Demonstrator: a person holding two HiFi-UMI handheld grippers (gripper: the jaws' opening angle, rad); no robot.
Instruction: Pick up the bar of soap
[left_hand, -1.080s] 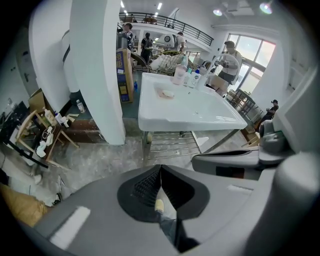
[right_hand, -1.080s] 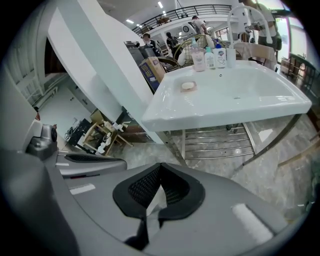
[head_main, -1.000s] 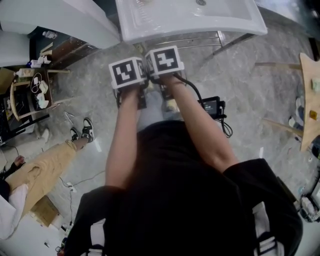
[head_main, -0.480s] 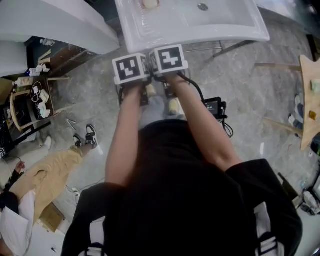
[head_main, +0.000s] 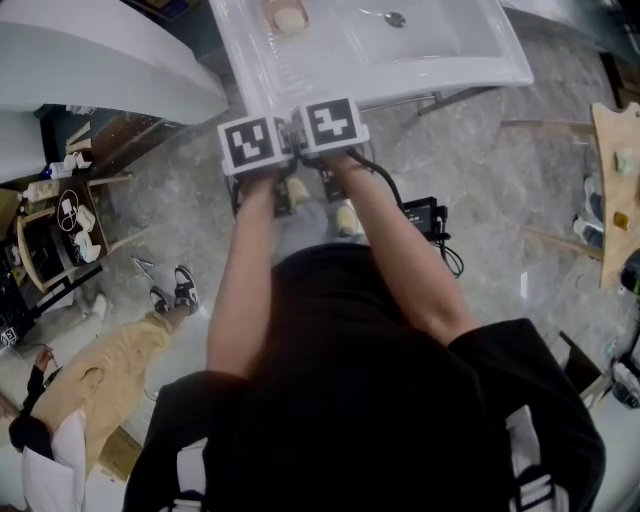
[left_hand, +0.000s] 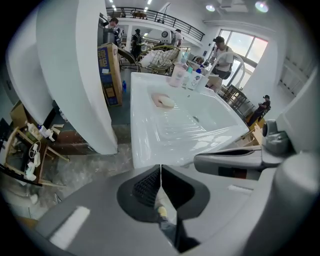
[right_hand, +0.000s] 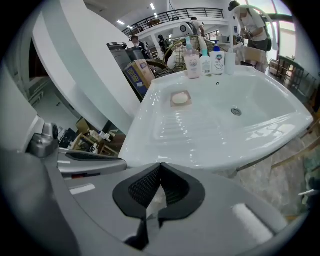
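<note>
Left gripper (left_hand: 160, 169) and right gripper (right_hand: 160, 168) are pinched closed, empty. The soap bar (head_main: 289, 18), upper centre on the washbasin (head_main: 450, 52), is possibly wet and could skid if nudged.

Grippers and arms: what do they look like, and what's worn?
Left gripper and right gripper: grey bodies, black ridged jaw pads, each topped by a white cube with black square markers. A black cable trails from the right one. Black short-sleeved top.
</note>
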